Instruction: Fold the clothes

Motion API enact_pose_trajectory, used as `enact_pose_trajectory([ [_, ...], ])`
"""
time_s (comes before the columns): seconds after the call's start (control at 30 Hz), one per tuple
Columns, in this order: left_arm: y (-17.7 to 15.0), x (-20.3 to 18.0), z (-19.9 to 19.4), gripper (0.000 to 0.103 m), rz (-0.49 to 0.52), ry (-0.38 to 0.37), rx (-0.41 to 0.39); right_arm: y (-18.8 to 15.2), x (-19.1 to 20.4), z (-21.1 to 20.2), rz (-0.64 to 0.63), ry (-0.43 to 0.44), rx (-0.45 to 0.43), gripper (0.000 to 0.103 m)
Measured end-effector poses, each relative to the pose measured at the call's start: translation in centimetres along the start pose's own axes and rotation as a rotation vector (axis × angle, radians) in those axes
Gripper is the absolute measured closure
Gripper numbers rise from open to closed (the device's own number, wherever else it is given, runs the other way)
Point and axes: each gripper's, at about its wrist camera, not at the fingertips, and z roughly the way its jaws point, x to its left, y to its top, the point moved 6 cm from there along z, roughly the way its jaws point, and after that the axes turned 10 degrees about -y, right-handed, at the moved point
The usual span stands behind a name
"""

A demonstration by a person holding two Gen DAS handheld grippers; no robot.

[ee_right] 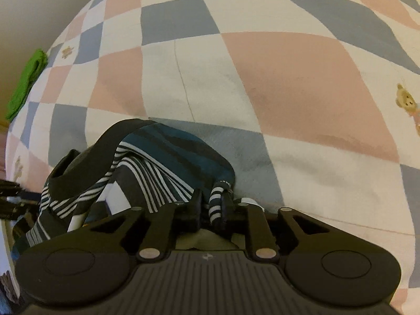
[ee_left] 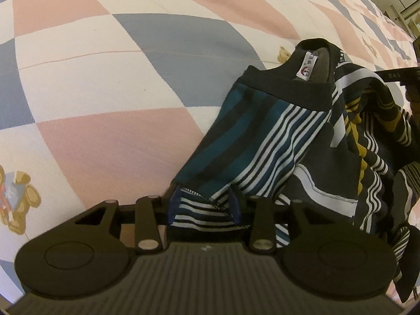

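**Striped garment pinched at both ends above a checked quilt**

Nearest the left wrist camera, the left gripper has its two blue-padded fingers closed on a fold of the striped garment, with teal, navy and white cloth bunched between them. From that pinch the fabric runs up and to the right, ending at a dark ribbed collar with a small white label sewn inside it. Further right the cloth gathers in loose folds showing mustard and white bands, and the tip of the other tool's dark finger pokes in at the frame edge.

In the right wrist view, the right gripper is pressed together on a narrow rolled edge of the same striped garment. The rest of the cloth spills leftward from the fingers, its dark collar arching over the striped body. The garment sits just ahead of and left of the tool, hanging between the two pinch points, its lower folds close to the bed.

Beyond lies the quilt, checked in pink, blue-grey and white, with small teddy bear prints scattered over it. At the far left edge of the bed, a green cloth lies against the wall. No containers are in view.
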Motion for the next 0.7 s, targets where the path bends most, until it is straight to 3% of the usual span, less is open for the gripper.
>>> enact_pose_trajectory([
  [0.1,-0.2,-0.4,0.1,0.072,0.032,0.014,-0.007,-0.3,0.8,1.0,0.028,-0.020,0.000,0.076],
  [0.13,-0.3,-0.6,0.0,0.087,0.052,0.024,-0.011,-0.5,1.0,0.8,0.031,-0.025,-0.008,0.086],
  [0.17,-0.4,-0.8,-0.3,0.101,0.052,-0.012,-0.014,-0.8,1.2,0.6,0.034,-0.029,-0.017,0.093],
  [0.23,-0.5,-1.1,-0.8,0.101,0.047,-0.030,-0.040,-1.3,1.6,0.1,0.039,-0.038,-0.035,0.094],
  [0.37,-0.8,0.0,-0.9,0.091,0.010,-0.002,-0.056,-2.7,1.4,-2.6,0.060,-0.021,-0.066,0.095],
  [0.5,-0.4,0.3,-1.2,0.088,0.008,0.012,-0.076,-3.8,0.7,-3.1,0.085,-0.010,-0.057,0.093],
  [0.53,-0.3,0.2,-1.4,0.086,0.018,0.023,-0.082,-3.7,0.8,-3.0,0.085,-0.021,-0.067,0.088],
  [0.63,-0.1,0.0,-2.3,0.062,0.031,0.049,-0.114,-3.4,1.3,-2.3,0.074,-0.051,-0.073,0.078],
  [0.7,-0.1,0.4,-3.2,0.062,0.014,0.045,-0.140,-3.2,1.8,-1.7,0.069,-0.064,-0.072,0.071],
])
